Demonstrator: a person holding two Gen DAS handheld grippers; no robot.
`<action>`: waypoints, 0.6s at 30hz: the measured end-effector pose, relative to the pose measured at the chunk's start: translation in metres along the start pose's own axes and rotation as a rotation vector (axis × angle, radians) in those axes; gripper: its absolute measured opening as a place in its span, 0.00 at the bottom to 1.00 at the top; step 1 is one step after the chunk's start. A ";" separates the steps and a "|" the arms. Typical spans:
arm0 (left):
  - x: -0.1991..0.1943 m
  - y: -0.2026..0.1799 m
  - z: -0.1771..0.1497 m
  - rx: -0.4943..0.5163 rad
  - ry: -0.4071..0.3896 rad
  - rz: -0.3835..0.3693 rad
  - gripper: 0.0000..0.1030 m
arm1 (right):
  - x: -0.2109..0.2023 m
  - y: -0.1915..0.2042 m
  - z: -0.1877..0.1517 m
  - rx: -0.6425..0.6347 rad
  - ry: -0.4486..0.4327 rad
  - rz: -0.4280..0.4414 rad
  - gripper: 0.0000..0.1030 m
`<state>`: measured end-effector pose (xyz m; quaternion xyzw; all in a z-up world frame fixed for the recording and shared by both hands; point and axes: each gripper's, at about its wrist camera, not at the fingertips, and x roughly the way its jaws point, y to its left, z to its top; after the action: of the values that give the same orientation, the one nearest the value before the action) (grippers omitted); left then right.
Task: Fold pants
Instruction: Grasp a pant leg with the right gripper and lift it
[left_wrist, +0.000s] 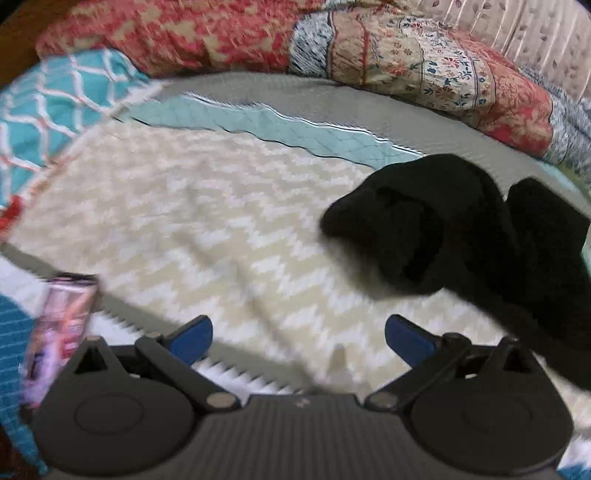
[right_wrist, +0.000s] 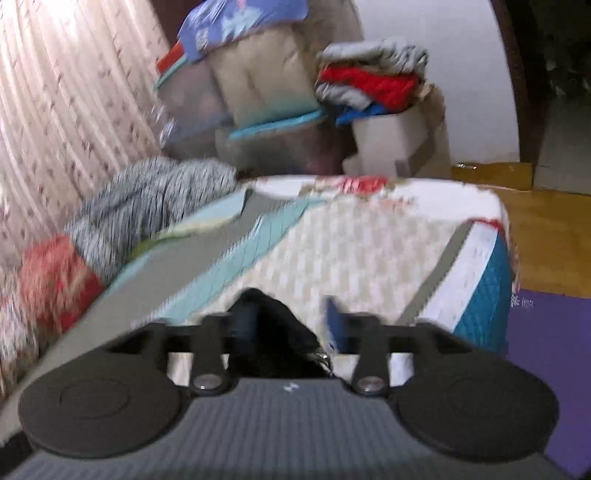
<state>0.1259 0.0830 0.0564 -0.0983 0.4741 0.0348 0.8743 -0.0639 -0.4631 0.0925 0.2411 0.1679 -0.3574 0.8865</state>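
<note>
The black pants (left_wrist: 461, 229) lie bunched on the bed (left_wrist: 221, 221) right of the open, empty left claw (left_wrist: 298, 338) — seemingly between the parted right claw's (right_wrist: 291, 325) jaws, ungripped.

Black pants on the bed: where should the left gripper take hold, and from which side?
Judging by the left wrist view, grip the bunched end of the pants nearest the middle of the cream blanket. It humps up off the surface, so open jaws could pinch a fold. Come from above on the blanket's bare side; the left gripper is empty.
</note>
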 end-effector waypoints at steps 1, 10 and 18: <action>0.008 -0.002 0.008 -0.020 0.016 -0.037 1.00 | -0.012 0.014 -0.009 -0.040 -0.001 0.025 0.63; 0.080 -0.023 0.044 -0.206 0.174 -0.260 0.13 | -0.029 0.079 -0.042 -0.263 0.159 0.314 0.74; -0.054 0.010 -0.038 0.003 -0.013 -0.504 0.06 | 0.011 0.141 -0.051 -0.308 0.278 0.473 0.74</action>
<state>0.0637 0.0863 0.0798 -0.2119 0.4290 -0.1844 0.8585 0.0383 -0.3526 0.0890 0.1827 0.2789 -0.0752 0.9398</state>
